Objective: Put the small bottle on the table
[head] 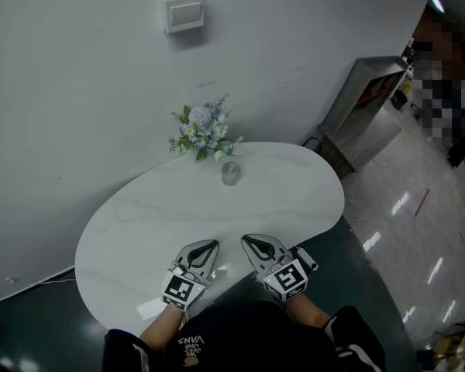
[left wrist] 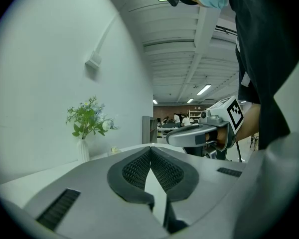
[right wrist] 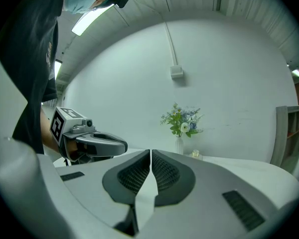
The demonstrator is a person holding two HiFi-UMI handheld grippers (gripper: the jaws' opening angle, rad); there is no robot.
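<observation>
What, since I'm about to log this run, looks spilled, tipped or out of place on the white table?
Nothing stands out. The small bottle stands upright beside the flowers, the table shows no spill, and the left gripper and right gripper are shut, empty.

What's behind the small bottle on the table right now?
Behind the small bottle, slightly to its left, stands a white vase of flowers, apart from it, then the wall. In the head view the flowers cover the vase.

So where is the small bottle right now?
Head view: the small bottle stands on the white table's far side, just right of the flowers.
</observation>
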